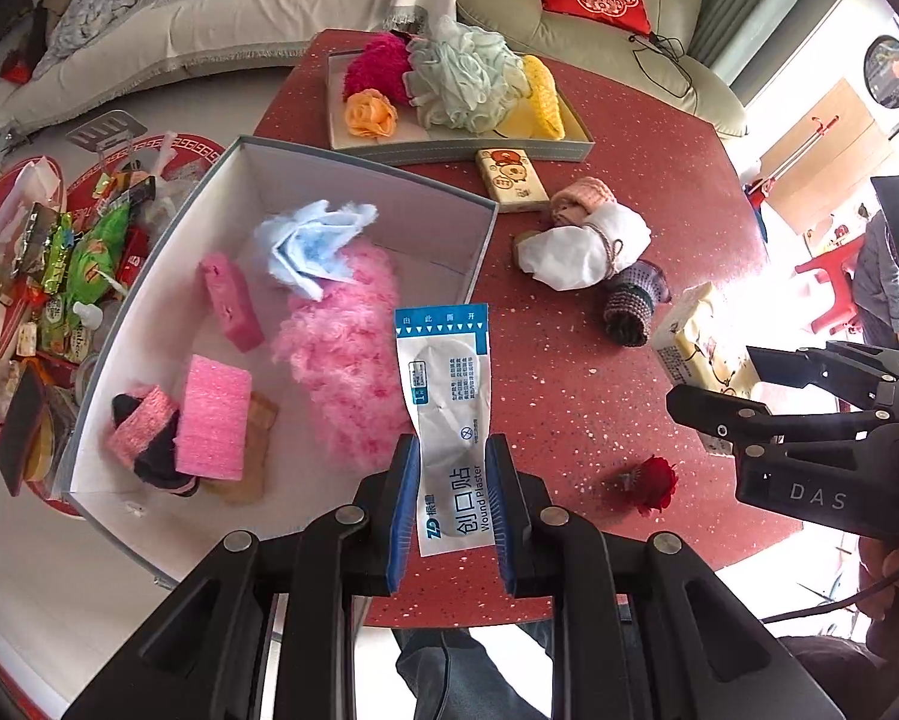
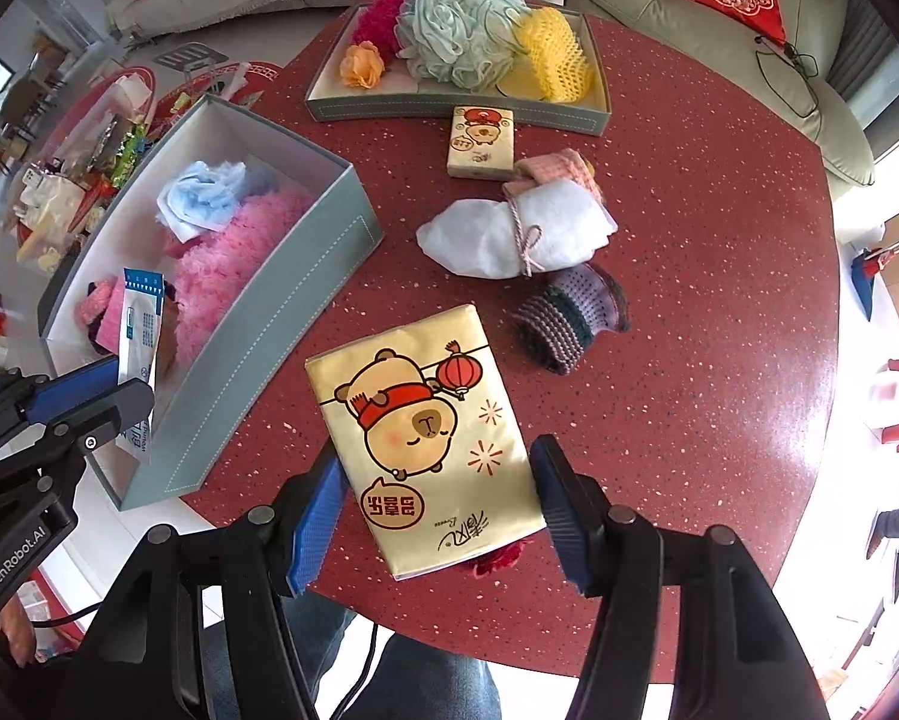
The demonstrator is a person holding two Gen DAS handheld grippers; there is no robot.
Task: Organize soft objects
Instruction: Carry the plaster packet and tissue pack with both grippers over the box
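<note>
Presently both grippers are loaded and held above the red tabletop (image 2: pixel 719 192). The left gripper (image 1: pixel 455 498) has its fingers nearly closed on a wound plaster packet (image 1: pixel 446 414), pinched by its lower half, the free end drooping toward the grey storage box (image 1: pixel 353 177) at centre left of the left wrist view. The right gripper (image 2: pixel 437 510) has its fingers part-open and clamped on the long edges of a yellow tissue pack (image 2: pixel 425 438) printed with a cartoon bear. The box already holds a pink fluffy item (image 1: pixel 347 360), pink sponges (image 1: pixel 212 426) and a blue cloth (image 1: pixel 311 246); a shallow tray (image 2: pixel 449 111) at the top of the right wrist view holds a green bath pouf (image 2: pixel 461 30) and other soft pieces. Judgement: the step in hand is delivery of the packet into the box. To do it well, carry the packet fully past the near wall before releasing, low over the contents so that the light sachet does not flutter out. The tissue pack should be kept level and clear of the left gripper; grip pressure appears adequate without crushing.
</note>
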